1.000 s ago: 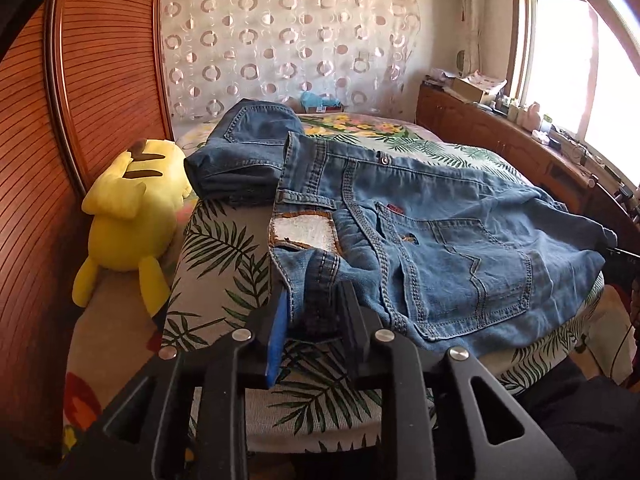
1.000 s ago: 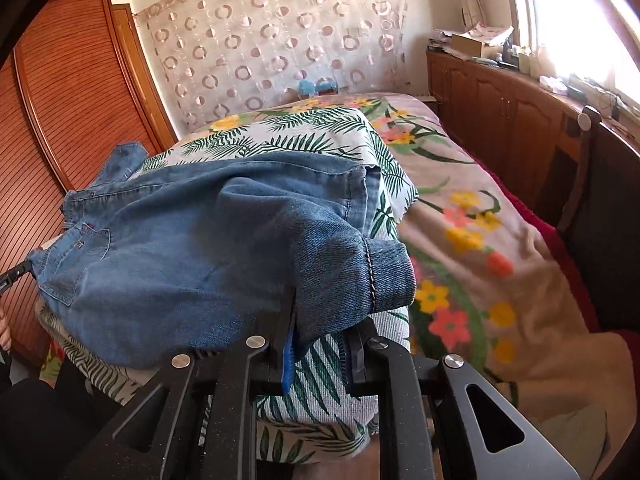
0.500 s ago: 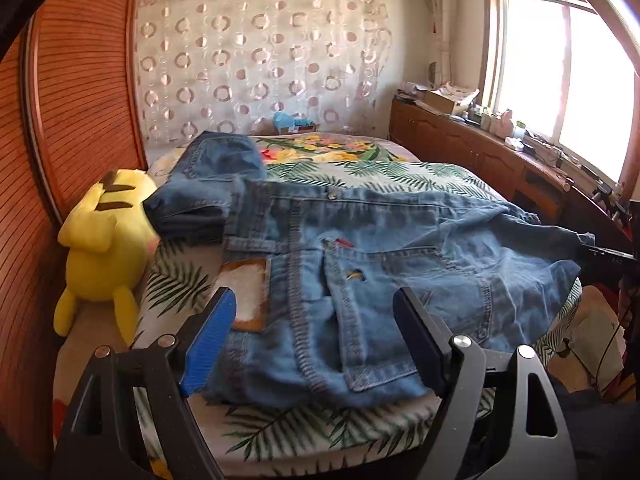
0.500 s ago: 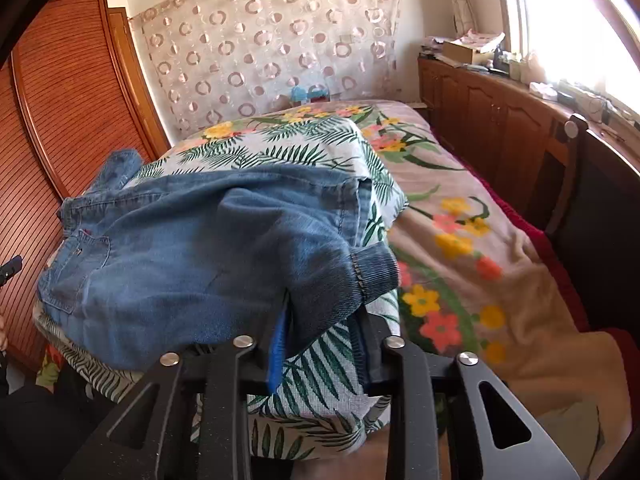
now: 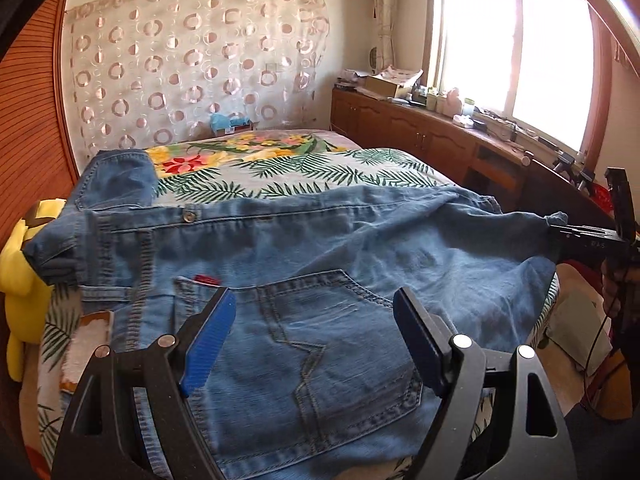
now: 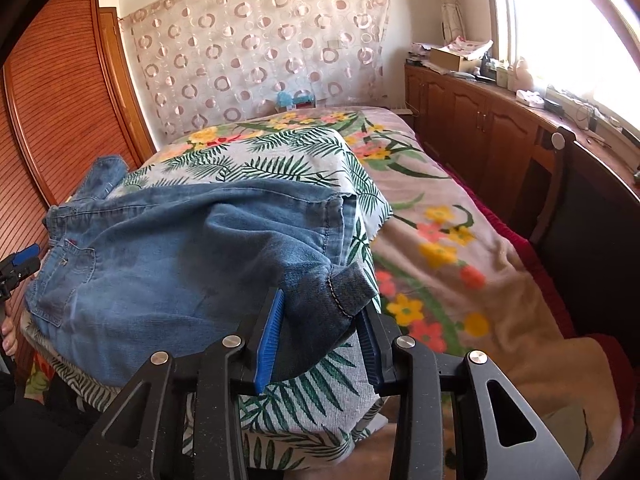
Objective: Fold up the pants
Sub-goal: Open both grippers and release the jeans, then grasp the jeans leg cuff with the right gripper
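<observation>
A: What do you see on the left side?

B: I begin from the far left of my left wrist view. A yellow plush toy [image 5: 22, 276] lies against the wooden wardrobe [image 5: 36, 128], beside the bed [image 5: 412, 200]. Next to it the pants [image 5: 304, 264], blue jeans, are spread flat on the leaf-pattern cover [image 5: 304, 172], with the waistband and its button to the left and a back pocket facing up.

A: And the left claw?

B: My left claw [image 5: 314, 322] stands wide open above that back pocket. Its blue pads [image 5: 210, 340] do not press on anything; the denim is only below them.

A: Go on to the right.

B: The legs of the pants run to the right edge of the cover. There, in my right wrist view, the right claw [image 6: 322, 334] has the folded hem of the pants [image 6: 180, 276] between its pads. The jaws are opening now, and the cloth looks loose between them, so I do not call it gripped. Right of the claw is the flowered blanket [image 6: 460, 264], then the dark bed frame [image 6: 592, 232] and wooden cabinets [image 6: 472, 120] under the window [image 6: 568, 28].
</observation>
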A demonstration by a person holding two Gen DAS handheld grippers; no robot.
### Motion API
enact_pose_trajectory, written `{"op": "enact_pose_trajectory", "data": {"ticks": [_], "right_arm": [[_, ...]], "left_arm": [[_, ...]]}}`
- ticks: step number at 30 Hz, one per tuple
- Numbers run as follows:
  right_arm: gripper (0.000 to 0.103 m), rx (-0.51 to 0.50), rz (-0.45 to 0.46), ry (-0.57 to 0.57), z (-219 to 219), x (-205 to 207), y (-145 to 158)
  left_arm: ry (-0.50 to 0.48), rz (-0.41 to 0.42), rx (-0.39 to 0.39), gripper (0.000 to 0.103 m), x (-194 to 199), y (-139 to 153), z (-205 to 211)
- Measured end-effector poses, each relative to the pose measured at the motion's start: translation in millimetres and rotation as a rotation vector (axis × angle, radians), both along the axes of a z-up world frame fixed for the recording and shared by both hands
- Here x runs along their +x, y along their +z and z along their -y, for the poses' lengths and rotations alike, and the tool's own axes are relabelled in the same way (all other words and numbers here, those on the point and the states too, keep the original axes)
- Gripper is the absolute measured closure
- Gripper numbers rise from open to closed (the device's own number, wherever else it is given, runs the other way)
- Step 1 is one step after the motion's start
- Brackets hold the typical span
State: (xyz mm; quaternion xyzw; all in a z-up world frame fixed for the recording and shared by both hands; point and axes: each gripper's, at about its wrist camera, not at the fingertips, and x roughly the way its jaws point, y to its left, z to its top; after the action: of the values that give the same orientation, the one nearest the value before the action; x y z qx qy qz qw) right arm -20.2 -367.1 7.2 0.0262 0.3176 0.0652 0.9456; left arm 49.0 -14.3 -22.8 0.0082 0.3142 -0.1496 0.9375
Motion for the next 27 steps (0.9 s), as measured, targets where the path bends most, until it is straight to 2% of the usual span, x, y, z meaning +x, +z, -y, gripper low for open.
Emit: {"op": "enact_pose_trajectory", "data": {"ticks": [9, 18, 19, 20, 21, 23, 27], "right_arm": [[0.066, 0.012, -0.036, -0.024, 9, 13, -5], [0.066, -0.006, 0.012, 0.003, 3, 10, 16], [0.068, -0.005, 0.017, 0.014, 1, 8, 18], [0.082, -0.013, 0.025, 0.027, -2, 7, 20], [0.087, -0.027, 0.032, 0.037, -6, 5, 22], [0.093, -0.040, 0.039, 0.059, -11, 1, 23], [0.097, -0.046, 0.051, 0.088, -16, -2, 24]], "left_arm": [[0.005, -0.063, -0.032, 0.022, 5, -20, 1], [0.000, -0.077, -0.037, 0.022, 1, -26, 4], [-0.001, -0.077, -0.037, 0.022, -1, -26, 5], [-0.002, -0.077, -0.037, 0.022, -1, -27, 5], [-0.003, -0.077, -0.038, 0.022, 0, -27, 6], [-0.004, -0.078, -0.038, 0.022, 0, -27, 7], [-0.001, -0.074, -0.038, 0.022, -1, -26, 6]]}}
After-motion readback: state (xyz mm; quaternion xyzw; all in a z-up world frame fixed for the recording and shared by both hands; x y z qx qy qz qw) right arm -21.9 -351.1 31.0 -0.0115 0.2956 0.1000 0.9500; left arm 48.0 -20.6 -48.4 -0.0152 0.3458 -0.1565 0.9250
